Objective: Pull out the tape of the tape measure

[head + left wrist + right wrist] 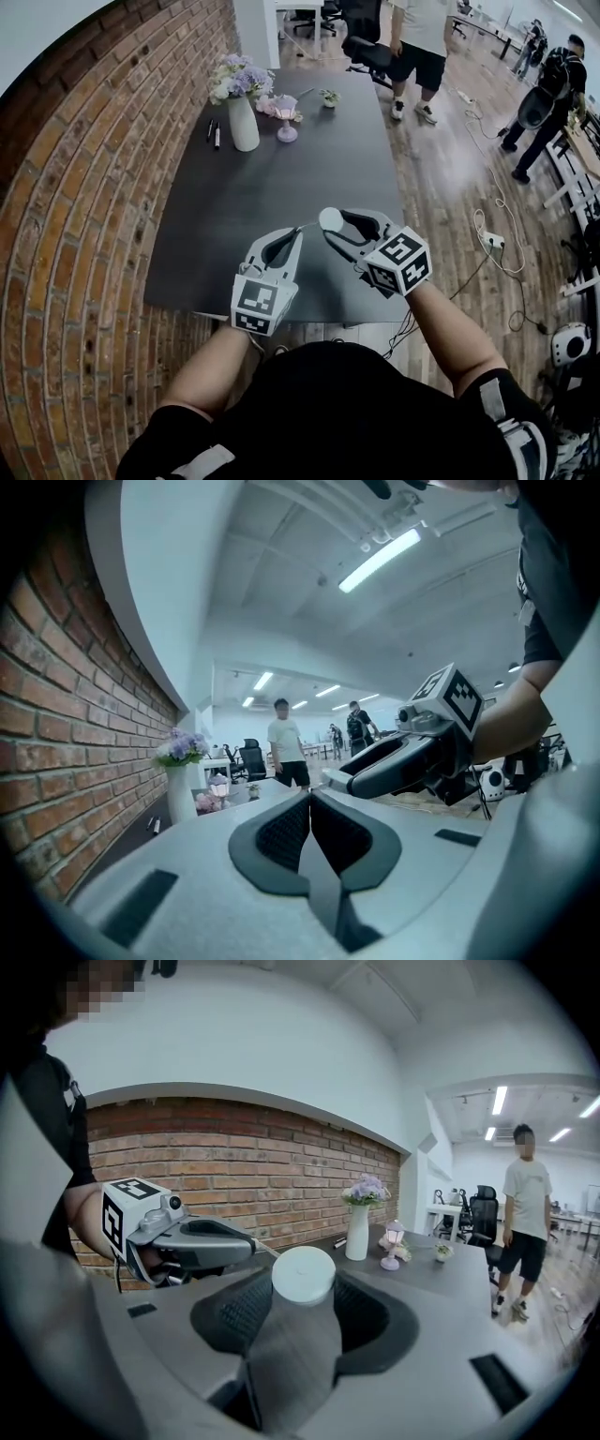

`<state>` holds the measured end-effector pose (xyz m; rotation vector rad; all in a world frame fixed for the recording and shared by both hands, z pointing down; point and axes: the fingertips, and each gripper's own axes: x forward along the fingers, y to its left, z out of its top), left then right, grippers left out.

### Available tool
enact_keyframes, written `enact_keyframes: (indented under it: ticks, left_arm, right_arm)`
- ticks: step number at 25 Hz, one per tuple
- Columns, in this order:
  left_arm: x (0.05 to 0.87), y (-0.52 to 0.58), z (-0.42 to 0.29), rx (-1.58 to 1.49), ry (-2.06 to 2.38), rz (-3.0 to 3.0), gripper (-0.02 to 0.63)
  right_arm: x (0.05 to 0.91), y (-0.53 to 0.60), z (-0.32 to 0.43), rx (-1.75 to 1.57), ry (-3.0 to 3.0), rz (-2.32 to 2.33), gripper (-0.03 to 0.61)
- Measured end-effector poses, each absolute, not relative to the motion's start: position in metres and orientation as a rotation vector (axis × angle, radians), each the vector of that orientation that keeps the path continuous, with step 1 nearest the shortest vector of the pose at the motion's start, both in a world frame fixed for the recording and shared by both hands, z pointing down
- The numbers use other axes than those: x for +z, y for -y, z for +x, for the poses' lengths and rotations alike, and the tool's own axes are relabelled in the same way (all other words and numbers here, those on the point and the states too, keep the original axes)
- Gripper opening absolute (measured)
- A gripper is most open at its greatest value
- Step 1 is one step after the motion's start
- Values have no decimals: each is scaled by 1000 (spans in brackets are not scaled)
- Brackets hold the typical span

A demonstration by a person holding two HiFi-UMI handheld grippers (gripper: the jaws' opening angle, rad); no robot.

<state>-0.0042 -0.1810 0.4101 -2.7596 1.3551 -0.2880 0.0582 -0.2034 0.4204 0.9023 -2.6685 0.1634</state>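
Note:
A round white tape measure (330,220) (302,1274) sits between the fingers of my right gripper (332,231) (302,1290), which is shut on it above the near part of the dark table (281,178). My left gripper (298,234) (309,808) is just left of it, with its jaws together. A short thin strip of tape (266,1251) runs from the tape measure to the left gripper's tip (249,1241), which pinches its end. The two grippers' tips are almost touching. In the left gripper view the right gripper (339,778) shows at the right, and the tape measure is hidden.
At the table's far end stand a white vase of flowers (242,112), a small pink lamp (287,117), a tiny potted plant (328,97) and two pens (214,131). A brick wall (84,216) runs along the left. People (420,47) and cables (497,234) are on the wooden floor.

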Motion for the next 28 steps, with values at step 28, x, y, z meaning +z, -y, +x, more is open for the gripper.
enact_keyframes:
  ticks: [28]
  left_arm:
    - [422, 211, -165, -276, -1878, -2516, 12]
  right_arm:
    - [444, 258, 178, 378, 2541, 1395, 204]
